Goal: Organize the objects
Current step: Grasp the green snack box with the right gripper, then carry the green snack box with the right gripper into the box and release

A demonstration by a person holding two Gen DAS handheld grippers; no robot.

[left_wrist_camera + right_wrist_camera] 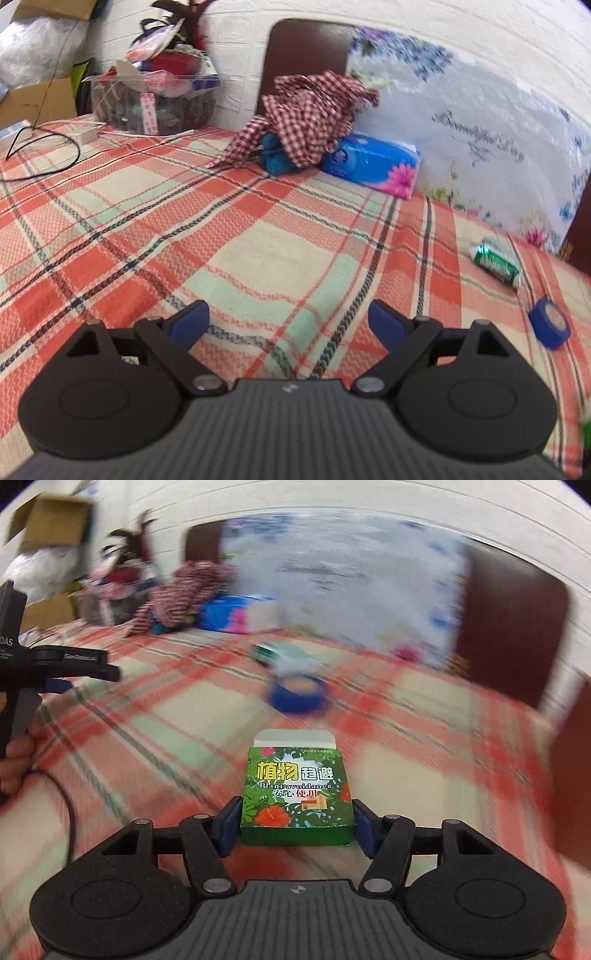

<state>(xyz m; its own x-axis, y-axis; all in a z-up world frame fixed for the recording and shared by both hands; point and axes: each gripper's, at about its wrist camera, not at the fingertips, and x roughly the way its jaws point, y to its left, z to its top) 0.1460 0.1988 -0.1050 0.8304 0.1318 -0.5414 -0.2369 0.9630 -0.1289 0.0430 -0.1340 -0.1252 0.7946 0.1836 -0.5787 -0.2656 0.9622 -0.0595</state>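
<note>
Here we are pinching the green box (pixel 295 794) by its sides in our right gripper (pixel 295 829) for carrying, while our left gripper (pixel 288 323) is hanging spread and empty over the cloth (pixel 258 221)

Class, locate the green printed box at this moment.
In the right wrist view, the green printed box sits centre-bottom, clamped between the right hand-held gripper fingers above the plaid cloth.

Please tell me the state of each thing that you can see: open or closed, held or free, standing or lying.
left gripper: open, empty.
right gripper: shut on the green box.
green box: held, far flap open.
blue tape roll: free on the tablecloth, tilted.
green pack: lying on its side.
tissue pack: lying flat.
checkered cloth: crumpled heap.
</note>
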